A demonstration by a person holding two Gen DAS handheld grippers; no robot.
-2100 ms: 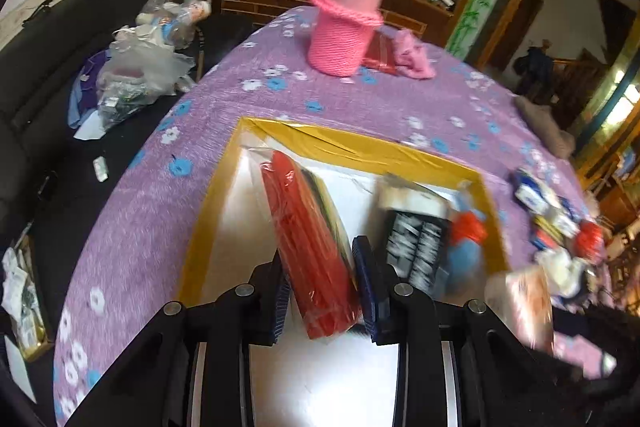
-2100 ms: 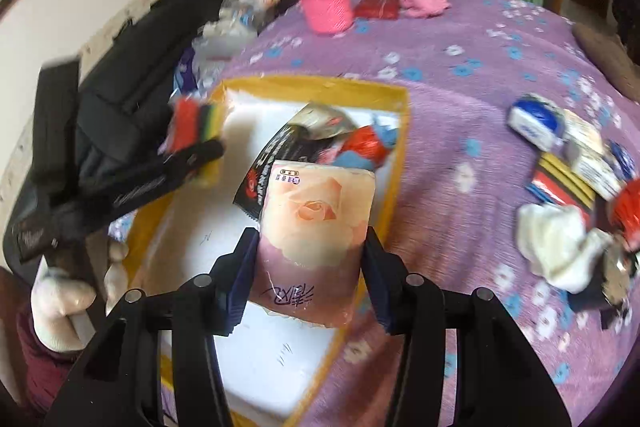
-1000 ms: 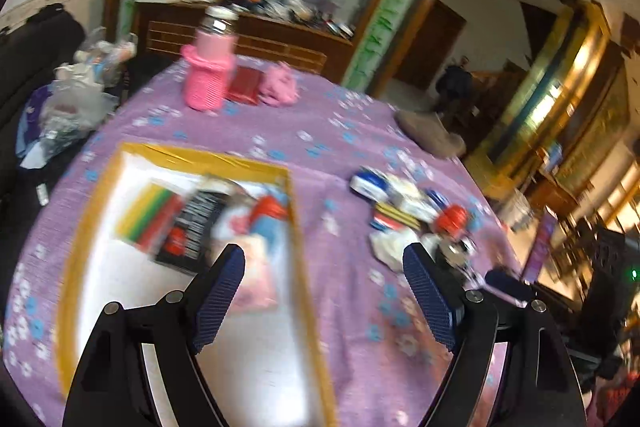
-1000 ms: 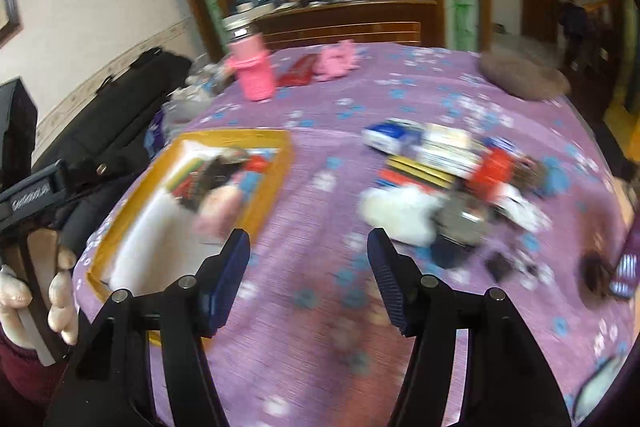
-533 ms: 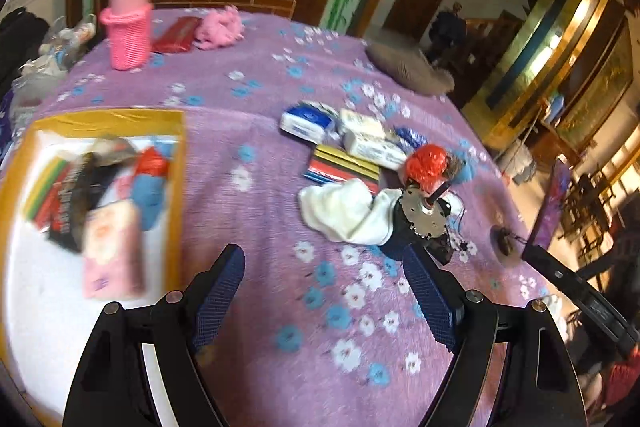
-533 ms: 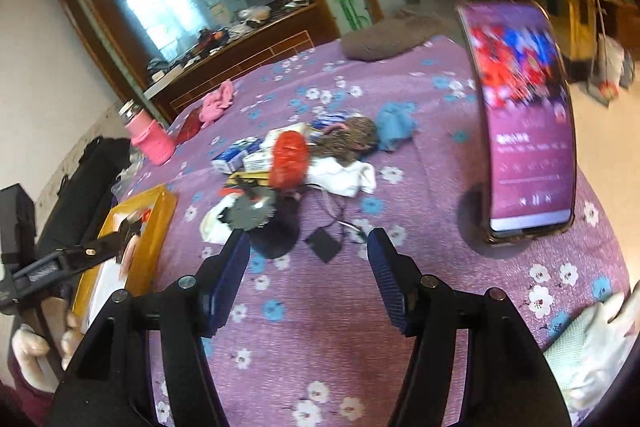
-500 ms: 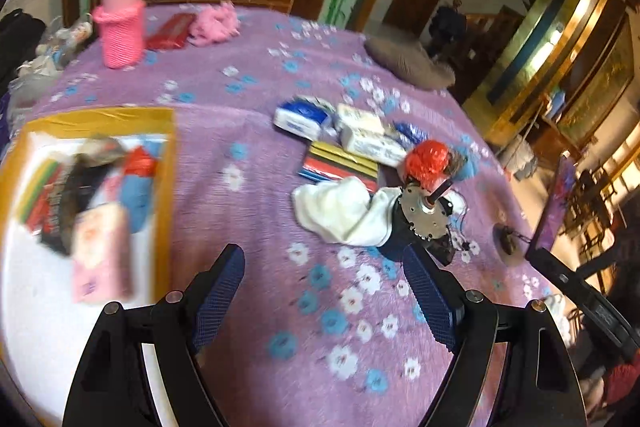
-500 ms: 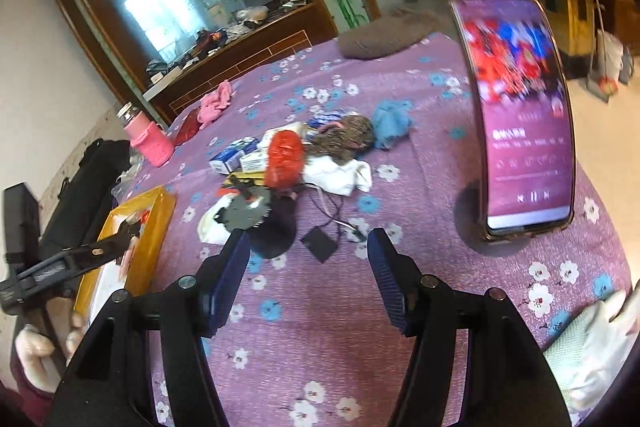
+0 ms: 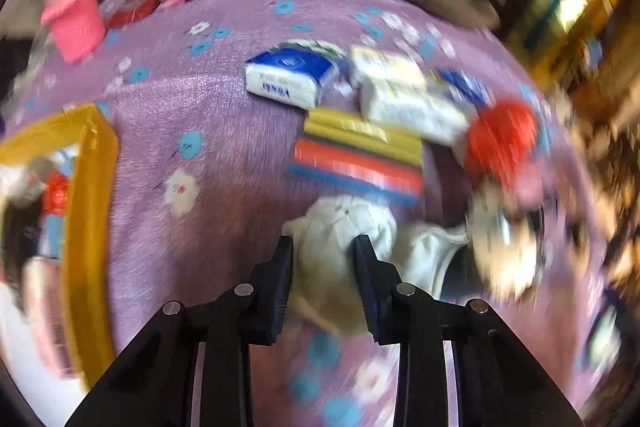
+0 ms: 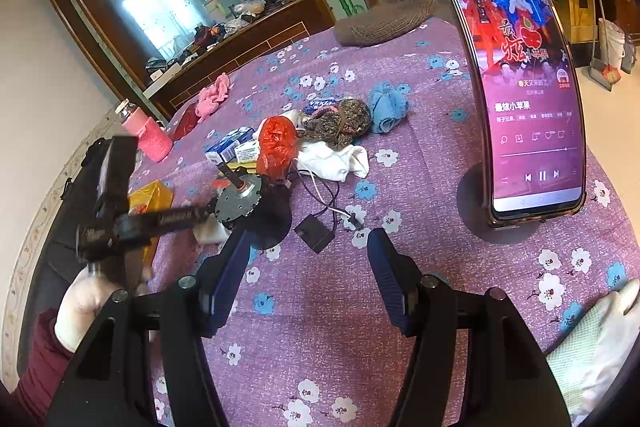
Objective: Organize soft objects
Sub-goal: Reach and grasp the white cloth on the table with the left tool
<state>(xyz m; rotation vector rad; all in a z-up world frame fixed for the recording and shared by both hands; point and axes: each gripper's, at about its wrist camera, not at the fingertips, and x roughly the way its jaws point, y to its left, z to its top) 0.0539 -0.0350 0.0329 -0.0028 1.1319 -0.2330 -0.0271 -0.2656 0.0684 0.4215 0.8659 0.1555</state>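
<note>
left gripper (image 9: 323, 247) just closed, fingers pinching white cloth (image 9: 344, 227) | right gripper (image 10: 308, 247) fingers apart, empty, over bare purple surface (image 10: 320, 327) | tray (image 9: 88, 211) edge left, phone (image 10: 520, 87) right

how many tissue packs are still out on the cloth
3: a blue tissue pack, a white tissue pack right of it, another blue pack partly hidden behind. Blur may hide more.

Left tongs (image 9: 323, 247) down from the box, jaws just closed on the white cloth (image 9: 344, 227).
</note>
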